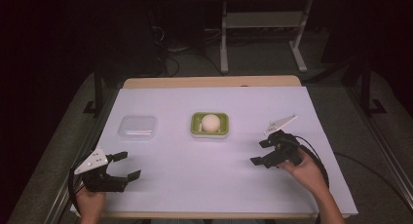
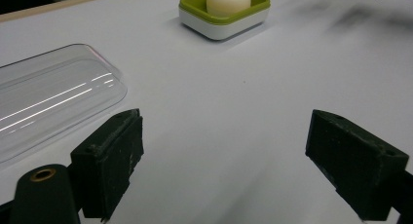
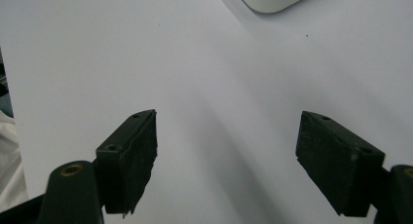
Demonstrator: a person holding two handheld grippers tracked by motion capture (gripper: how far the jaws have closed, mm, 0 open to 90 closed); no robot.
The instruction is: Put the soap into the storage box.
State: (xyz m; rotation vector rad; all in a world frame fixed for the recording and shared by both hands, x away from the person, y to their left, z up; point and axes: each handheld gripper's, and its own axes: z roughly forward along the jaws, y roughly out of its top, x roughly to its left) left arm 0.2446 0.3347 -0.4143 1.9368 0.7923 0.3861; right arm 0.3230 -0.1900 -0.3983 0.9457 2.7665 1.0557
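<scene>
A green and white dish (image 1: 197,129) sits mid-table with a pale round ball (image 1: 211,122) in it; the left gripper view has the dish (image 2: 221,19) and ball (image 2: 228,1) at its top. A clear plastic lid (image 1: 138,127) lies to the dish's left and appears again as the lid (image 2: 48,100) close ahead of my left jaws. My left gripper (image 1: 128,165) hovers open near the front left corner, empty. My right gripper (image 1: 259,152) stands open at the right, pointing left, nothing between its jaws; a corner of the dish (image 3: 275,1) peeks in at the top of its view.
White paper (image 1: 209,175) covers the wooden table (image 1: 209,82). Cables trail from both grippers. Beyond the far edge are table legs and cables on a dark floor.
</scene>
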